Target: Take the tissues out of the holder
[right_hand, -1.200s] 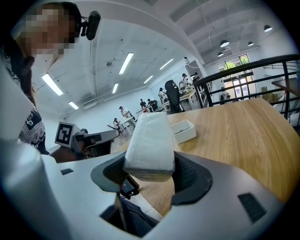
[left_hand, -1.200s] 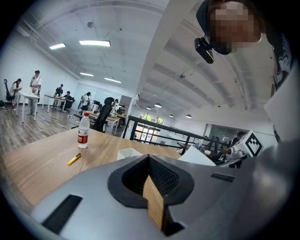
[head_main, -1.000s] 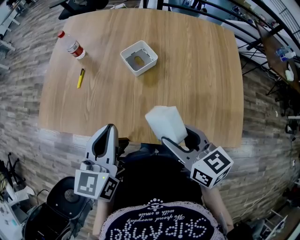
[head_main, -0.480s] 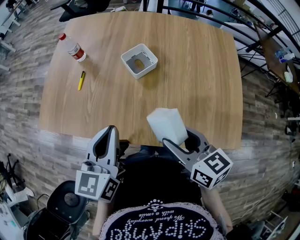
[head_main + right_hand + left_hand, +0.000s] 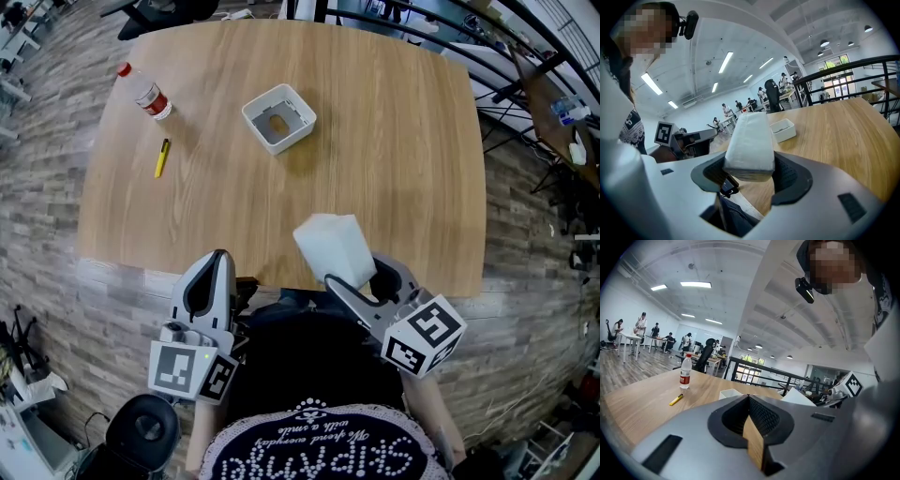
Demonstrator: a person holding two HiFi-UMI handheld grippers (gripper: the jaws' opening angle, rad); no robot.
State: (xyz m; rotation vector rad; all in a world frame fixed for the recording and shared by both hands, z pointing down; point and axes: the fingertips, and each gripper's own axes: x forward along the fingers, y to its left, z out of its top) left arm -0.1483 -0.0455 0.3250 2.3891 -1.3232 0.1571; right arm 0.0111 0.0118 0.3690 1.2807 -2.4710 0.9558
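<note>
A white stack of tissues (image 5: 332, 247) is held over the table's near edge, with my right gripper (image 5: 361, 273) shut on its lower end. In the right gripper view the tissue stack (image 5: 750, 143) stands up between the pads of the right gripper (image 5: 750, 172). The white square holder (image 5: 278, 116) sits empty at the middle of the far half of the wooden table (image 5: 403, 141); it shows as the holder (image 5: 783, 130) beyond the stack. My left gripper (image 5: 219, 255) hovers at the near edge, left of the tissues, jaws shut on nothing; its pads (image 5: 749, 405) meet.
A water bottle (image 5: 142, 91) with a red cap lies at the far left of the table, a yellow pen (image 5: 161, 157) near it. Black railings (image 5: 506, 56) run past the right side. The floor around is wood planks. People sit at desks far off.
</note>
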